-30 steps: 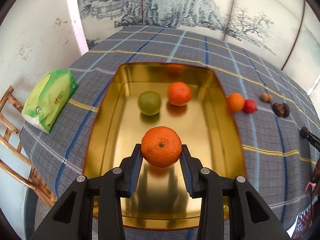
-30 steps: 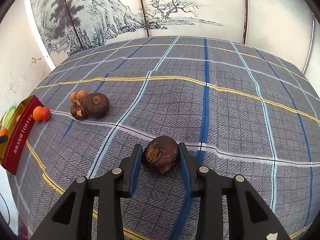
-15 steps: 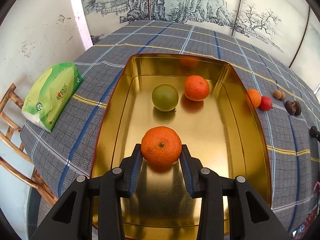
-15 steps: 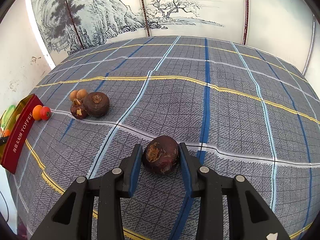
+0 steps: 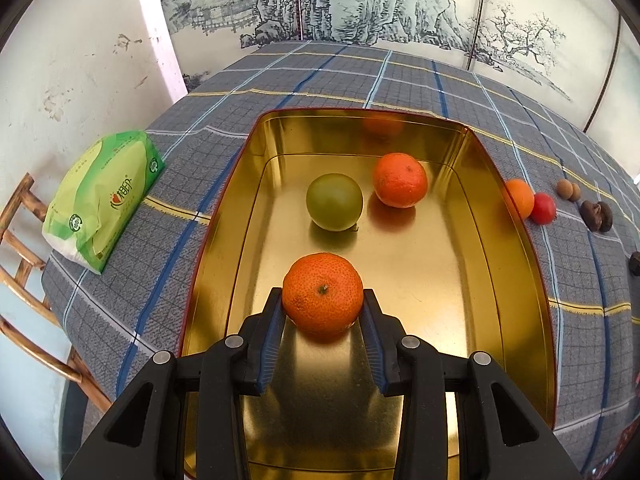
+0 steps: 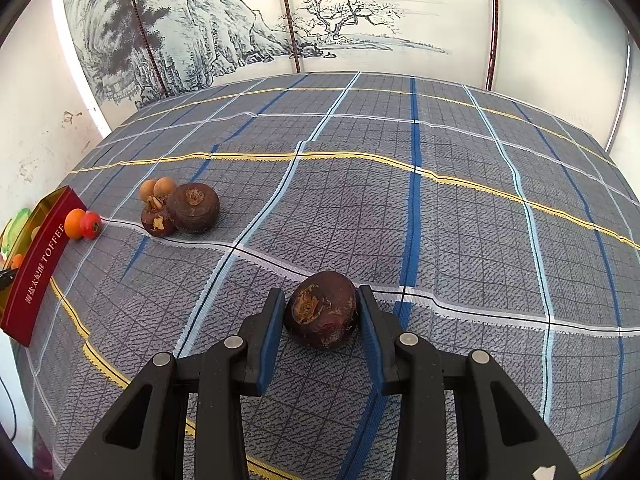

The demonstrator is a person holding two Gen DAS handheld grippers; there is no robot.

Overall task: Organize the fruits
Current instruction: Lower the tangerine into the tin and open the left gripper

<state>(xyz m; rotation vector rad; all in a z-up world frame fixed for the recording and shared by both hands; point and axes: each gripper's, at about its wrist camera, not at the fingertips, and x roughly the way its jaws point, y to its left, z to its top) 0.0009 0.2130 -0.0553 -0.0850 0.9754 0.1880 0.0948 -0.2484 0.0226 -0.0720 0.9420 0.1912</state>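
Tangerine point(image 5: 322, 293), clamped in my left fingers point(image 5: 276, 320), now sits lower in the tin point(image 5: 516, 264); right fingers point(image 6: 276, 320) clamp a dark fruit point(image 6: 322, 309).

Home – plaid tablecloth point(image 6: 400, 208), ink-landscape screen point(image 6: 208, 32)

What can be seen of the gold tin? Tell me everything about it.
The gold tin is a rectangular open box of shiny metal, mirror-gold inside with rounded corners and upright walls; its outside is dark red with pale lettering including "TOFFEE". It sits flat on the plaid tablecloth. On its floor lie a green fruit and an orange mandarin, apart from each other. The left gripper holds another mandarin over its near half. A small orange fruit rests against its outer right wall.
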